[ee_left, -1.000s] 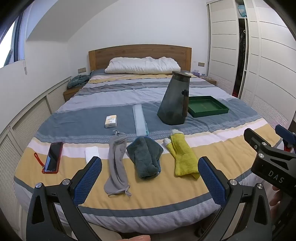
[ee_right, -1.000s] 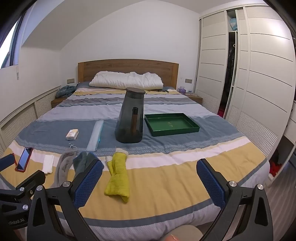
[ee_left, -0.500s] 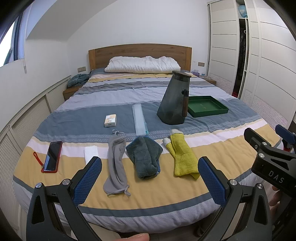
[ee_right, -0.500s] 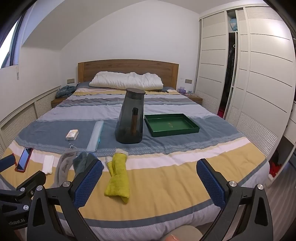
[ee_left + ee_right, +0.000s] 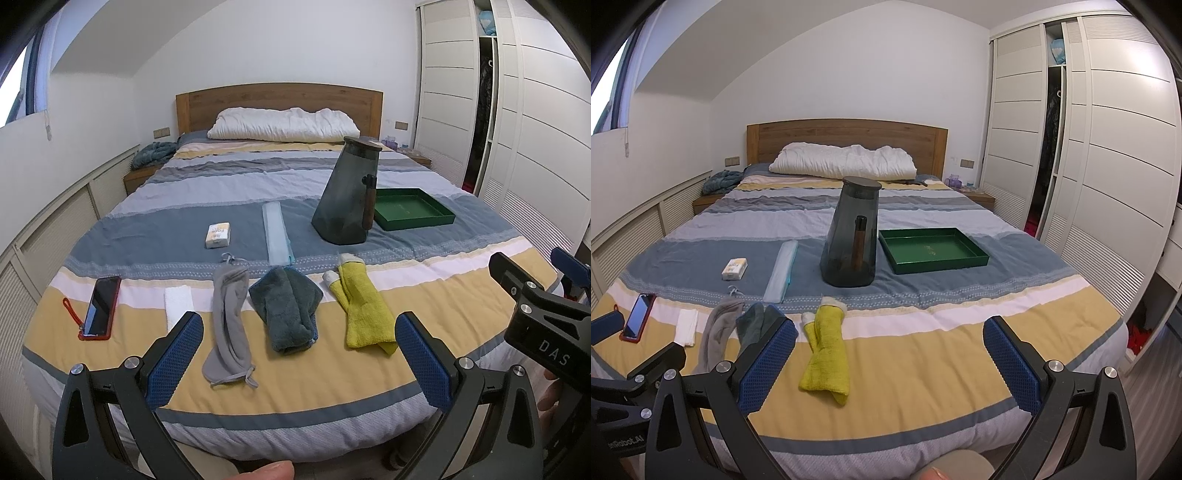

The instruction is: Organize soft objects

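Three soft pieces lie in a row near the bed's foot: a grey drawstring pouch (image 5: 228, 317), a folded dark teal towel (image 5: 288, 306) and a yellow cloth (image 5: 364, 306). In the right wrist view the same yellow cloth (image 5: 825, 356), teal towel (image 5: 753, 325) and grey pouch (image 5: 718, 336) appear at lower left. A small white folded cloth (image 5: 178, 301) lies left of the pouch. My left gripper (image 5: 299, 358) hangs open above the bed's foot edge, holding nothing. My right gripper (image 5: 888, 363) is open too, to the right of the cloths.
A dark conical bin (image 5: 347, 195) stands mid-bed, with a green tray (image 5: 412, 210) to its right. A pale blue flat case (image 5: 275, 230), a small box (image 5: 218, 234) and a red-cased phone (image 5: 99, 306) also lie on the striped cover. Wardrobe doors (image 5: 1108, 166) line the right wall.
Both views shift very slightly; the grippers stay open and nothing on the bed has moved.
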Tool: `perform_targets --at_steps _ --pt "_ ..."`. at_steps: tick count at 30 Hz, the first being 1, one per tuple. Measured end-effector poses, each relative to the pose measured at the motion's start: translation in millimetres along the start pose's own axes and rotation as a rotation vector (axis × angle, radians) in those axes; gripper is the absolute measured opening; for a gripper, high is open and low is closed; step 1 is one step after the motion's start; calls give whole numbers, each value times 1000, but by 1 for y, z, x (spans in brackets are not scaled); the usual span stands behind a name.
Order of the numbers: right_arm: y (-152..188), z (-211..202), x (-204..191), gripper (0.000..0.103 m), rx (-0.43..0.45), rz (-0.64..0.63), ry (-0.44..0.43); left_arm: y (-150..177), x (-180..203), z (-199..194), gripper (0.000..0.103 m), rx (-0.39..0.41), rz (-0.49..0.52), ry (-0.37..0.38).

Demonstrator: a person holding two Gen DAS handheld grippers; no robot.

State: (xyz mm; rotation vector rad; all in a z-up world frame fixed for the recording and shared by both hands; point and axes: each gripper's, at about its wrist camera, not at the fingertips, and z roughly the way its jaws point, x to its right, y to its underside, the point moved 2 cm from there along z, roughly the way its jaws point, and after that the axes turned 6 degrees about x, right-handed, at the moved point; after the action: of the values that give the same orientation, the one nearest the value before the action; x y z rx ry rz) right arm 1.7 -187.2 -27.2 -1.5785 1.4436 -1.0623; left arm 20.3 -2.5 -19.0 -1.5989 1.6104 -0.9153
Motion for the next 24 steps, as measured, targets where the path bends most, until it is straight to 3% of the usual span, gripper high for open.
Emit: perform_targets --at_steps 15,24 --pt "-10 11 -8 103 16 -27 -28 -5 -22 12 102 -45 -44 5" --pt "-21 38 -31 103 17 -60 -57 -14 -62 39 102 -59 -86 -70"
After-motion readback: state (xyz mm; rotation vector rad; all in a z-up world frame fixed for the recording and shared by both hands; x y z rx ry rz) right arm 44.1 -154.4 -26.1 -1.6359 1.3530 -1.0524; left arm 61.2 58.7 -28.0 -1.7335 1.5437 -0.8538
